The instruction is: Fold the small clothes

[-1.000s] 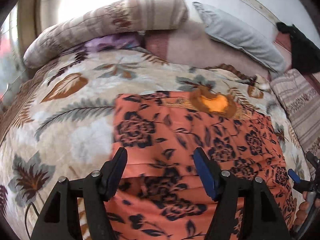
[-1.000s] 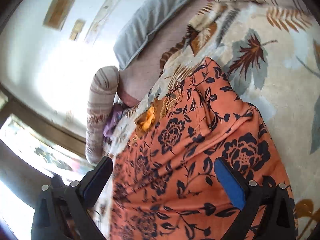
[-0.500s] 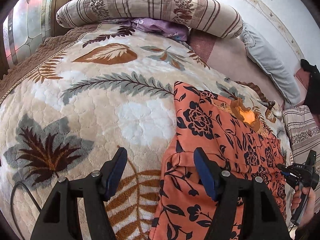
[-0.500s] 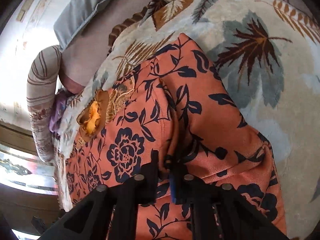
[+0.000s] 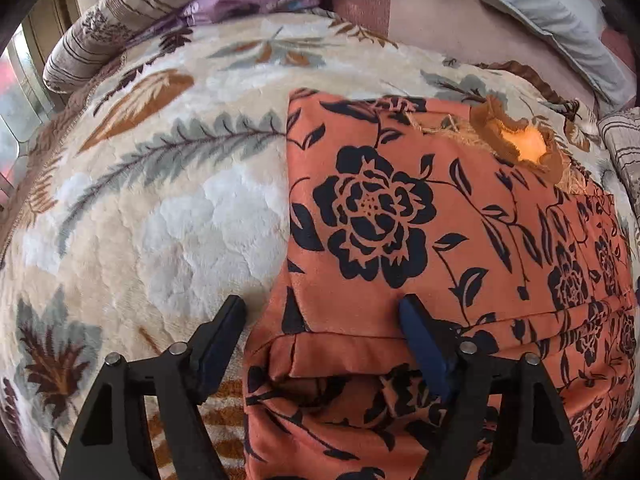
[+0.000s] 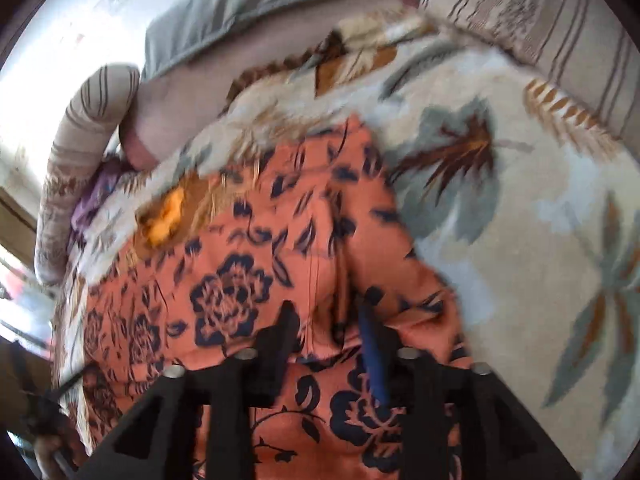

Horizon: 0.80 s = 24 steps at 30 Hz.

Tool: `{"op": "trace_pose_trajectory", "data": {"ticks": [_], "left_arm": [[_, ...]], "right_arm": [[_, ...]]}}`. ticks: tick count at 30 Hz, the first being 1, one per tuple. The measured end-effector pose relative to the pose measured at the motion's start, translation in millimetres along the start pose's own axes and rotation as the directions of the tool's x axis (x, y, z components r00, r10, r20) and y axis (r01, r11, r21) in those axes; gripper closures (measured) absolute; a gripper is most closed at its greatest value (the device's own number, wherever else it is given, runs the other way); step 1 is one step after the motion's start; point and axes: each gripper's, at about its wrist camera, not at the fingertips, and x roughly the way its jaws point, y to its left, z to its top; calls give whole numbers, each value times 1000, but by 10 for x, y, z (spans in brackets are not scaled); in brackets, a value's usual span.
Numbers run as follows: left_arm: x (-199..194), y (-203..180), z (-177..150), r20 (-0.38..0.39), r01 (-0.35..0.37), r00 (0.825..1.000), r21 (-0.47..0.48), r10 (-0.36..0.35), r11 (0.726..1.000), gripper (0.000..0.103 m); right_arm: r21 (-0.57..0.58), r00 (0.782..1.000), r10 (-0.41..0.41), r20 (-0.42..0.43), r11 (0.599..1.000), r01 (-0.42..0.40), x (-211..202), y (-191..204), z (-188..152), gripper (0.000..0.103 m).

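An orange garment with a black flower print lies flat on a leaf-patterned blanket; its near edge is folded over. My left gripper hangs over the garment's near left corner. Its jaws are opening, one finger over the blanket and the other over the cloth, with nothing pinched. The right wrist view is blurred. There my right gripper sits over the same garment. Its jaws are opening, and a raised ridge of the orange cloth stands between them.
A striped bolster and a purple cloth lie at the far end of the bed, a grey pillow at the far right. Bare blanket stretches to the right of the garment in the right wrist view.
My left gripper sank toward the garment's left corner and its jaws widened. My right gripper went from wide open to shut on a fold, and its jaws now stand apart again.
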Motion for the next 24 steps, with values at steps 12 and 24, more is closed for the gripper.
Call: {"op": "trace_pose_trajectory", "data": {"ticks": [12, 24], "left_arm": [[-363, 123, 208, 148, 58, 988, -26, -53, 998, 19], [157, 245, 804, 98, -79, 992, 11, 77, 997, 20]], "right_arm": [[215, 912, 384, -143, 912, -350, 685, -28, 296, 29], [87, 875, 462, -147, 887, -454, 807, 324, 643, 26]]}}
